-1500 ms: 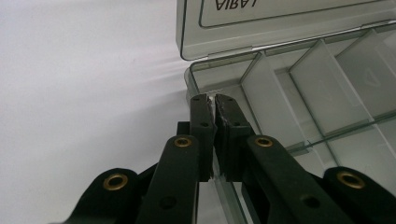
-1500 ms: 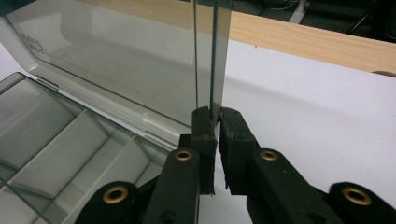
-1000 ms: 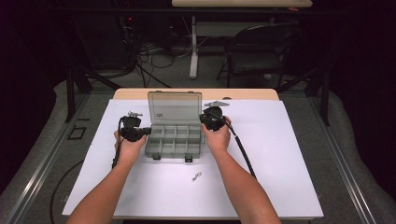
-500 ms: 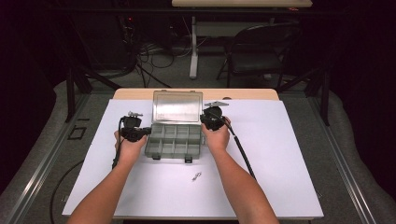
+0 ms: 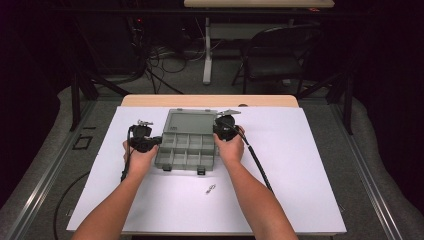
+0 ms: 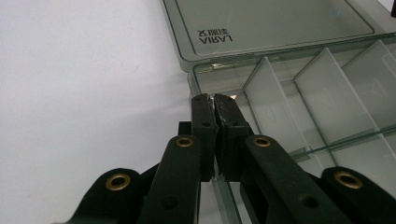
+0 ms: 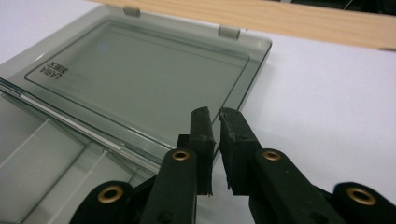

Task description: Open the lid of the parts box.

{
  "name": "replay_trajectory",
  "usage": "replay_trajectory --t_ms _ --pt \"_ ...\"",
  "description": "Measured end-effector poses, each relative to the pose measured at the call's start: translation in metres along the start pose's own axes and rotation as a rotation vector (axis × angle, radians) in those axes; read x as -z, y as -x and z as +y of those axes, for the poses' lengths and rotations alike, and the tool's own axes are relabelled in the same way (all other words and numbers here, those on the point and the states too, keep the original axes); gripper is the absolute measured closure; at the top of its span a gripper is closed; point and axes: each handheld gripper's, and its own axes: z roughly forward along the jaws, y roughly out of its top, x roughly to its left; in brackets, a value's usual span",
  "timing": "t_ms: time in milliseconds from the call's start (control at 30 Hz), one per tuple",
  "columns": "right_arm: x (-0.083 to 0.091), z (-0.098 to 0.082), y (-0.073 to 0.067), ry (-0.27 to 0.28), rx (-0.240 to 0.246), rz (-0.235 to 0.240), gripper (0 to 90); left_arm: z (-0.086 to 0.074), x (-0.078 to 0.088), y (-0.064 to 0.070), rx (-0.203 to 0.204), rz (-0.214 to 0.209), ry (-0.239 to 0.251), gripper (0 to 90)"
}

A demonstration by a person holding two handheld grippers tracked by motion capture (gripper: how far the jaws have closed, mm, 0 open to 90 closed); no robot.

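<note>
While the clear plastic box (image 5: 186,152) lies open near the middle of the white worktop (image 5: 300,175), a person has one set of tongs at each end of it. Its lid (image 5: 192,122) is folded back flat on the worktop at 12 o'clock from the tray of compartments, joined along the hinge side, with two small latch tabs on its far edge. The compartments that can be seen look empty.

The left tongs (image 5: 159,141) come in from 9 o'clock of the box. Seen from the left gripper view, their jaws are pressed together on the tray's thin side wall, close to the corner by the hinge, one jaw outside the wall and one inside the end compartment.

The right tongs (image 5: 217,131) sit at about 2 o'clock from the tray, at the lid's side edge. Their jaws have just been opening and now stand only narrowly apart. In the right gripper view the lid's edge runs up to the slim gap between them, and the pads do not appear to press on it.

A small metal piece (image 5: 210,188) lies alone on the worktop at 5 o'clock from the box, well apart from both tongs.
</note>
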Motion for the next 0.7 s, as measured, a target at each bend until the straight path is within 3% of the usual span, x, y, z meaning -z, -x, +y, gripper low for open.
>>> replay_trajectory --t_ms 133,367,700 --pt "-0.0033 -0.0033 0.0035 -0.037 -0.032 0.01 82.7 -0.0001 -0.0002 -0.0005 0.01 -0.001 0.004 87.7" --pt "-0.0056 -0.0036 0.0079 -0.031 -0.059 0.039 83.4 -0.0008 0.0006 -0.0011 0.021 -0.01 0.002 87.6" --pt "-0.0078 -0.0039 0.0085 -0.016 -0.06 0.041 83.2 -0.0016 0.0013 0.0002 0.016 -0.003 0.003 86.6"
